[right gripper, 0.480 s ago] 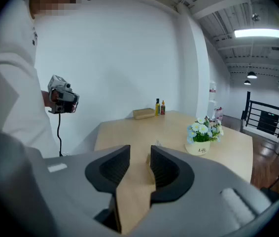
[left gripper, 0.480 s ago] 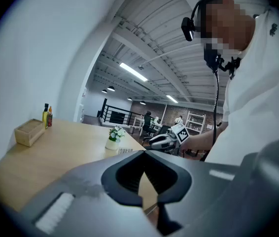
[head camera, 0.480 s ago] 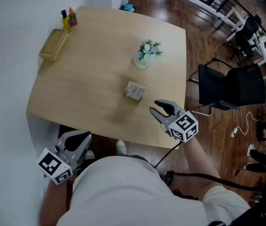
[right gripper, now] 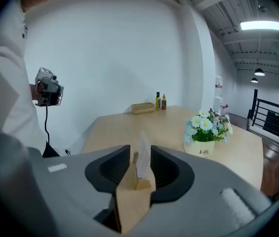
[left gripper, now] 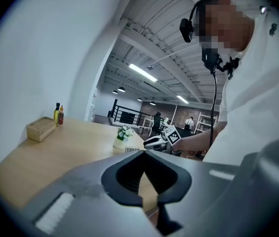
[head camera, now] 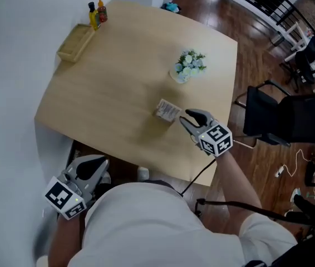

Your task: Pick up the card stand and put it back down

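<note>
The card stand (head camera: pixel 167 110), a small wooden base with a white card upright in it, stands near the middle of the light wooden table (head camera: pixel 102 93). My right gripper (head camera: pixel 190 118) is open just to its right, with its tips pointed at it. In the right gripper view the card stand (right gripper: pixel 142 164) shows in the gap between the jaws, and neither pad presses on it. My left gripper (head camera: pixel 93 166) hangs below the table's near edge by the person's body. Its jaws look shut, with nothing in them (left gripper: pixel 143 154).
A white pot of flowers (head camera: pixel 188 65) stands behind the card stand. A wooden box (head camera: pixel 75 42) and two bottles (head camera: pixel 96 13) sit at the far left corner by the white wall. A black chair (head camera: pixel 285 115) is off the table's right side.
My right gripper has moved in over the table and closer to the card stand. The head camera has shifted a little. The left gripper stays low by the body.
</note>
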`<move>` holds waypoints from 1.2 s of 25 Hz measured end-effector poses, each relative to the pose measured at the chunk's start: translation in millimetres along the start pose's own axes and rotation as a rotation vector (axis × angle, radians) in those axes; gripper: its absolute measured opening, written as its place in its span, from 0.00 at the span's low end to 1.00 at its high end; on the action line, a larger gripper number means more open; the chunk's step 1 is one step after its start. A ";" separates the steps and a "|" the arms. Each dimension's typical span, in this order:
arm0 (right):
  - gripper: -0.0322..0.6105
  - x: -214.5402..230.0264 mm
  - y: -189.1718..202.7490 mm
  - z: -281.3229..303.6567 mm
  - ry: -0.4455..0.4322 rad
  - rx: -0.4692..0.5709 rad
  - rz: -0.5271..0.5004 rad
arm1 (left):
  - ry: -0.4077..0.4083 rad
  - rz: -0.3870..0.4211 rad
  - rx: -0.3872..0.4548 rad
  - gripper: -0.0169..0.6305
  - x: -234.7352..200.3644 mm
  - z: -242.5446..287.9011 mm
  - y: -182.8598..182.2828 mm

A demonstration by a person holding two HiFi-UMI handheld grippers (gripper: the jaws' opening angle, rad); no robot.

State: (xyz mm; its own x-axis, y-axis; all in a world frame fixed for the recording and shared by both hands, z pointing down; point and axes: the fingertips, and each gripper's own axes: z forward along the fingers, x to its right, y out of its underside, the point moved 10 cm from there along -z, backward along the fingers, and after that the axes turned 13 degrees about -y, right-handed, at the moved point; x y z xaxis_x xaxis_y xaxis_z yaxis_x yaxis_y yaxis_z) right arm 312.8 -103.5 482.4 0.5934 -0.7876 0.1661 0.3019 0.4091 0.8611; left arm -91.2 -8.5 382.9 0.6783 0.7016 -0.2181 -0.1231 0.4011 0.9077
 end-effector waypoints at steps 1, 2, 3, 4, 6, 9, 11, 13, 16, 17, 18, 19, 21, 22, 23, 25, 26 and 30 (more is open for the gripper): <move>0.26 5.6 0.4 3.4 -0.003 -0.004 0.003 | -0.007 -0.004 -0.001 0.03 -0.4 0.4 -0.1; 0.26 11.1 1.0 6.9 -0.008 -0.009 0.006 | -0.013 -0.008 -0.001 0.03 -0.6 0.9 -0.5; 0.26 16.2 1.9 10.6 -0.016 -0.013 0.011 | -0.019 -0.010 -0.001 0.03 -0.7 1.5 -0.9; 0.26 20.9 3.0 14.5 -0.025 -0.018 0.015 | -0.024 -0.013 -0.002 0.03 -0.6 2.3 -1.3; 0.26 29.2 4.4 22.9 -0.047 -0.030 0.018 | -0.031 -0.016 -0.003 0.03 -0.8 4.1 -2.0; 0.26 37.9 4.5 35.1 -0.084 -0.047 0.013 | -0.043 -0.023 0.000 0.03 -1.8 6.9 -2.4; 0.26 40.8 5.0 43.0 -0.110 -0.054 0.013 | -0.052 -0.034 0.004 0.03 -2.7 7.9 -0.8; 0.26 41.4 6.6 50.4 -0.132 -0.065 0.013 | -0.062 -0.043 0.005 0.03 -2.2 7.2 0.7; 0.25 42.1 8.3 56.5 -0.153 -0.076 0.015 | -0.075 -0.049 0.002 0.03 -0.2 4.5 1.2; 0.24 42.1 8.1 57.7 -0.157 -0.077 0.014 | -0.079 -0.049 0.000 0.03 0.0 3.2 1.4; 0.21 41.8 7.8 58.9 -0.159 -0.077 0.011 | -0.083 -0.050 -0.002 0.03 -0.1 2.0 2.0; 0.19 41.5 7.6 60.0 -0.159 -0.079 0.008 | -0.087 -0.052 -0.003 0.03 -0.4 1.1 2.9; 0.13 41.3 8.3 60.9 -0.154 -0.084 0.001 | -0.093 -0.054 -0.004 0.03 -0.1 0.7 4.5; 0.11 41.3 8.7 60.9 -0.152 -0.086 -0.001 | -0.093 -0.055 -0.005 0.03 0.5 0.8 4.8; 0.11 41.1 8.9 60.9 -0.152 -0.085 0.000 | -0.093 -0.055 -0.006 0.03 1.2 0.8 4.9; 0.10 40.7 8.6 60.9 -0.153 -0.081 0.001 | -0.090 -0.055 -0.008 0.03 2.2 0.4 4.8; 0.10 40.5 8.4 61.0 -0.153 -0.079 0.001 | -0.090 -0.056 -0.009 0.03 2.5 0.3 4.8; 0.10 39.5 8.3 60.7 -0.155 -0.077 -0.001 | -0.084 -0.060 -0.011 0.03 3.1 0.4 5.4</move>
State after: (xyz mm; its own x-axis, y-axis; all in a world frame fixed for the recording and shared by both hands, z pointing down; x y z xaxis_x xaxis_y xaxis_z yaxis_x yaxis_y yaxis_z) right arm 293.5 -159.2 525.3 0.4730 -0.8469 0.2428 0.3623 0.4382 0.8226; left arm -89.5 -4.4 387.2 0.7429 0.6247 -0.2404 -0.0886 0.4478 0.8897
